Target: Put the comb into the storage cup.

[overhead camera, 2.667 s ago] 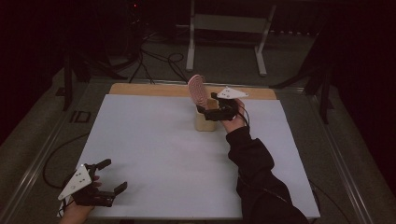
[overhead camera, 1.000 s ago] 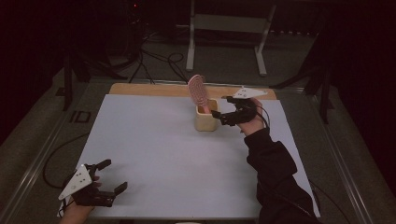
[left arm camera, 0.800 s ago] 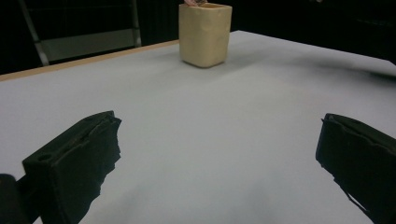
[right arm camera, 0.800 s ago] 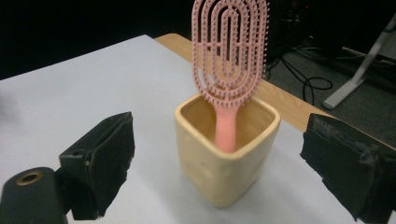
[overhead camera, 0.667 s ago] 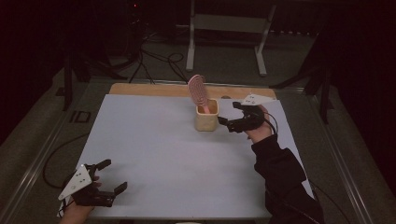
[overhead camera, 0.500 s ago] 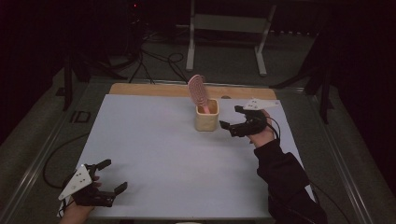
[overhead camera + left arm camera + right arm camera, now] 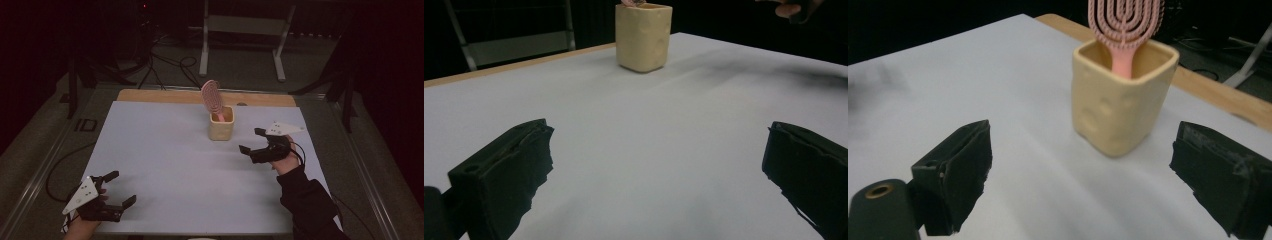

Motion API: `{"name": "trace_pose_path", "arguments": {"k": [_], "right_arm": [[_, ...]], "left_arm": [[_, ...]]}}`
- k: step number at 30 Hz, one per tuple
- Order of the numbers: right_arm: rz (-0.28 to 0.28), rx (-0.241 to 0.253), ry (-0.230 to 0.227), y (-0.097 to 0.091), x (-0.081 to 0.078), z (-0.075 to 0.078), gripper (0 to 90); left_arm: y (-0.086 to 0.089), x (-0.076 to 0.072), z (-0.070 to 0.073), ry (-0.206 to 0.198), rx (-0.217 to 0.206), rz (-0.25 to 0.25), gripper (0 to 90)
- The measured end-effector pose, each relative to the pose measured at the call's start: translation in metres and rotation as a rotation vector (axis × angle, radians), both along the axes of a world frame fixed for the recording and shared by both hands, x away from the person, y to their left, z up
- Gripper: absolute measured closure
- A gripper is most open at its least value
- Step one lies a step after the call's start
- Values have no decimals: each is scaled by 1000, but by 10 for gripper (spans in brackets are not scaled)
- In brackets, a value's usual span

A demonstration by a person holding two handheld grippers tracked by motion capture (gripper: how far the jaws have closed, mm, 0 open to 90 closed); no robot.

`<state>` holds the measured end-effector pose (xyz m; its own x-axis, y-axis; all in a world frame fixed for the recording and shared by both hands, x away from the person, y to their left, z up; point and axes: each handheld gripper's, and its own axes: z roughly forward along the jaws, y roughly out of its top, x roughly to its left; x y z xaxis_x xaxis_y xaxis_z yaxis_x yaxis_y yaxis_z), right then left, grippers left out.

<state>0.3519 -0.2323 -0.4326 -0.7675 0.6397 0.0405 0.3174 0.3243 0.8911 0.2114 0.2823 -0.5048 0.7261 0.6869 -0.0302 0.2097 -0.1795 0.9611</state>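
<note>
A pink hairbrush (image 7: 211, 98) stands handle-down in a cream square cup (image 7: 221, 125) at the back middle of the white table (image 7: 175, 160). In the right gripper view the cup (image 7: 1120, 100) and hairbrush (image 7: 1126, 25) sit just ahead. My right gripper (image 7: 251, 141) is open, to the right of the cup and a little nearer the person, holding nothing. My left gripper (image 7: 119, 188) rests open at the table's near left corner; its view shows the cup (image 7: 643, 36) far off.
A wooden strip (image 7: 150, 96) runs along the table's far edge. Beyond it are a metal stand (image 7: 240, 35) and cables on the floor (image 7: 165, 65). The person's dark sleeve (image 7: 310, 200) comes in at the bottom right.
My right gripper has let go of the cup and hairbrush and drawn back to the right and toward the person. The left gripper has stayed put.
</note>
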Motion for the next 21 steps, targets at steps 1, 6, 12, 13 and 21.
{"name": "trace_pose_path", "arguments": {"k": [1,6,12,13,21], "right_arm": [[-2,1,3,-1,-2,-2,92],[-5,8,13,-8,-13,-12,93],[-4,8,14,-17,-27,-21,92],[-3,7,17,-20,-31,-24,92],[-10,13,34,-31,-43,-35,93]], "left_arm": [[0,0,0,0,0,0,0],[0,0,0,1,-1,2,0],[0,0,0,2,-1,1,0],[0,0,0,2,1,1,0],[0,0,0,0,0,1,0]]}}
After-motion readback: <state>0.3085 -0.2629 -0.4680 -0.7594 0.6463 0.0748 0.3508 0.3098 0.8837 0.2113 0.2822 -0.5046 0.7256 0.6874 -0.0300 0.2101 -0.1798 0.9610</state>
